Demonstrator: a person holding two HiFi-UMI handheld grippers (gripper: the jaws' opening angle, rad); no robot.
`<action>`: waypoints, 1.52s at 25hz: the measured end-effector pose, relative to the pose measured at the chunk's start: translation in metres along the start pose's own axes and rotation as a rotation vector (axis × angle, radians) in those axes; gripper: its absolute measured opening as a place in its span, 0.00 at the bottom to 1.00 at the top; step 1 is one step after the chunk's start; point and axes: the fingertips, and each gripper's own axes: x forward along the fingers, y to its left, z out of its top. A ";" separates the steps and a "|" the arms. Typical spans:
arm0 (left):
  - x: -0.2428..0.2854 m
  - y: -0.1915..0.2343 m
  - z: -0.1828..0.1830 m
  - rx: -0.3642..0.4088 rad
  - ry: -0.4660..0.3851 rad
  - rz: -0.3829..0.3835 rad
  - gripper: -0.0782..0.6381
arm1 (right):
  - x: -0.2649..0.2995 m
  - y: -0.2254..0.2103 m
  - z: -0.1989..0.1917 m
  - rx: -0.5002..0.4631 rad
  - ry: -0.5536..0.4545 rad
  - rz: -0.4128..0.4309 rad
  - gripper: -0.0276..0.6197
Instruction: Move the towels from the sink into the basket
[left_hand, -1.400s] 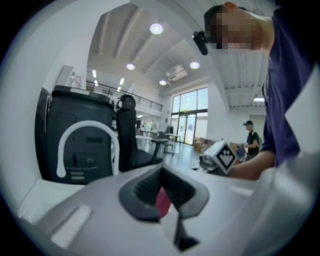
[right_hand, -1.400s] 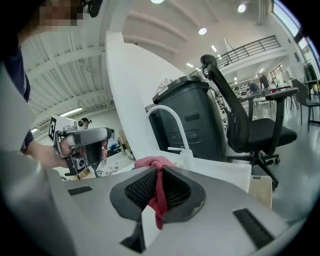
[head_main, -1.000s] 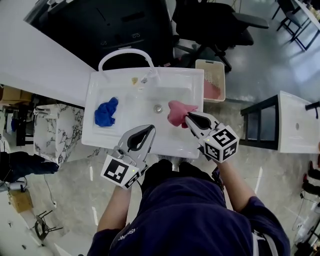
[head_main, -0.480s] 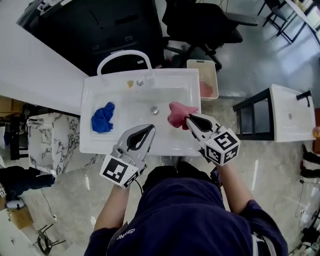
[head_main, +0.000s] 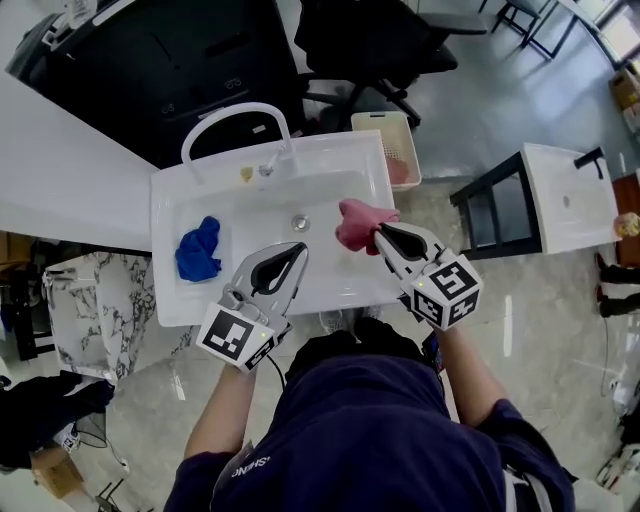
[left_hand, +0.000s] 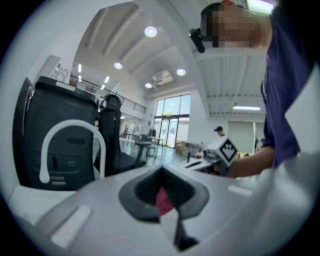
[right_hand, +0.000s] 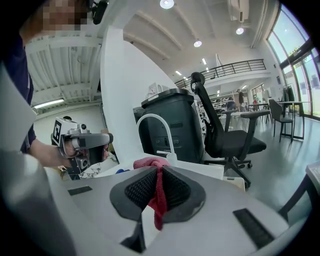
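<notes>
R gripper (head_main: 379, 232) had its jaws nearly closed, pinching a pink towel (head_main: 357, 222). The cloth bunched into a soft lump past the tips, over the right side of the sink (head_main: 165, 290). In the right gripper view a thin fold of knobbly weave hung down btwn the black ribbed pads.

L gripper (head_main: 297, 251) was closed w/ nothing held. Its tips met in a point, leaving a teardrop-shaped gap btwn the dark pads, and it hovered over the sink's front part, angled toward the basin. The pink seen thru that gap in the left gripper view lay farther off, not in the grip.

The sink was a glossy white rectangle w/ a small round metal drain (head_main: 300, 222) mid-basin and a white arched tap (head_main: 240, 106) at the back. A blue towel (head_main: 198, 249) lay crumpled in the basin's left part, well apart from both grippers.

The basket (head_main: 392, 140) was beige, rectangular, w/ perforated walls. It stood just beside the sink's far right corner, w/ another pink cloth (head_main: 398, 172) inside. The floor (head_main: 520, 330) was polished, marble-look.
</notes>
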 end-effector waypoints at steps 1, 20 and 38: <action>0.002 -0.001 0.001 0.002 -0.004 -0.010 0.11 | -0.002 -0.001 0.001 -0.001 -0.002 -0.010 0.09; 0.067 -0.003 0.019 0.049 0.020 0.010 0.11 | -0.009 -0.074 0.019 0.031 -0.055 -0.010 0.09; 0.222 -0.028 0.005 -0.016 0.100 0.133 0.11 | -0.017 -0.242 0.017 0.063 -0.012 0.102 0.09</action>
